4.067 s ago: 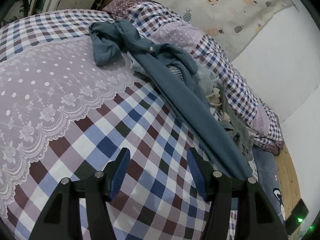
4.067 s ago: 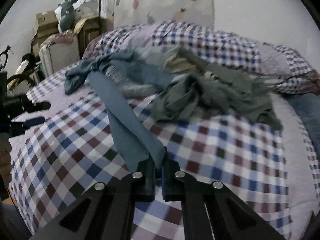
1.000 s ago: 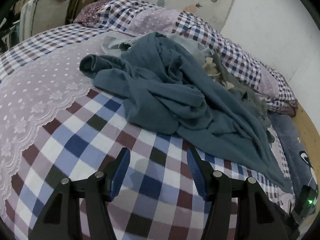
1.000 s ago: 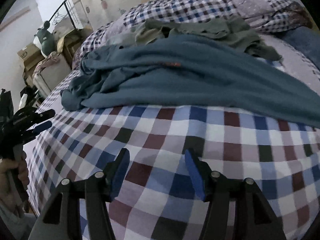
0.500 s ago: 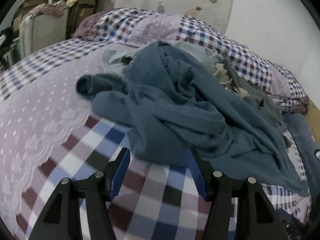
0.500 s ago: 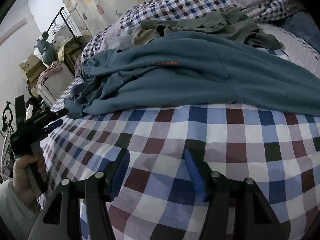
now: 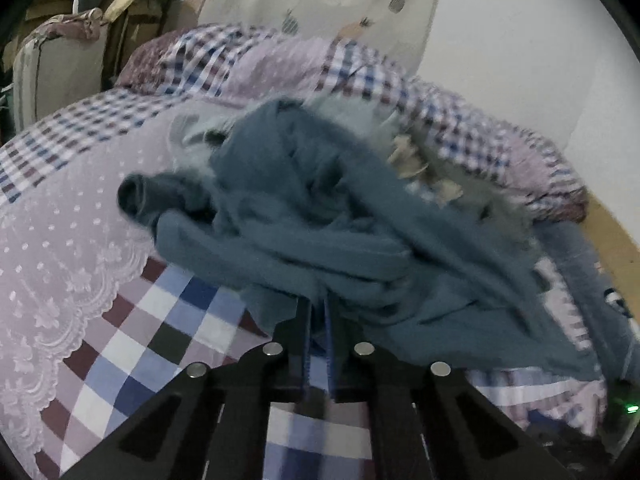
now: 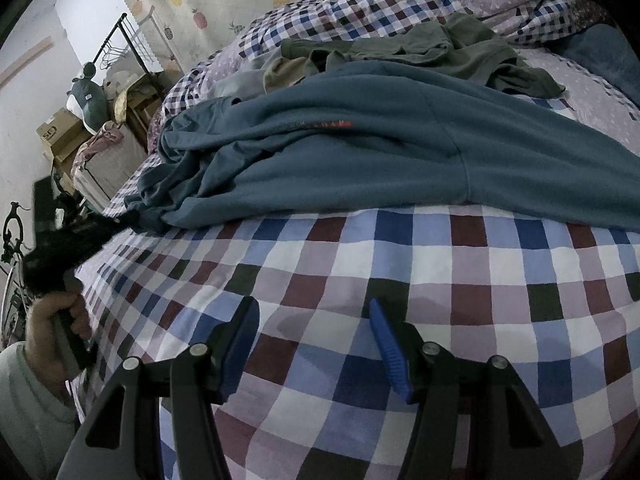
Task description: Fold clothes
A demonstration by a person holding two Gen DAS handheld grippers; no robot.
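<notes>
On the checked bed, the left gripper is pressed together, pinching the near edge of the blue sweatshirt that lies crumpled across the bed's middle. Right of it, past the sweatshirt, a green garment lies by the pillows. The right gripper is spread above bare bedcover, near the sweatshirt's hem, holding nothing.

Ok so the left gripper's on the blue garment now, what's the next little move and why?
Probably lift and draw that pinched edge out toward the open checked bedspread. The left gripper is shut on the blue garment, which lies bunched and twisted on that side, while its other end already lies flatter in front of the open, empty right gripper. Pulling should spread the bunched part for folding.
</notes>
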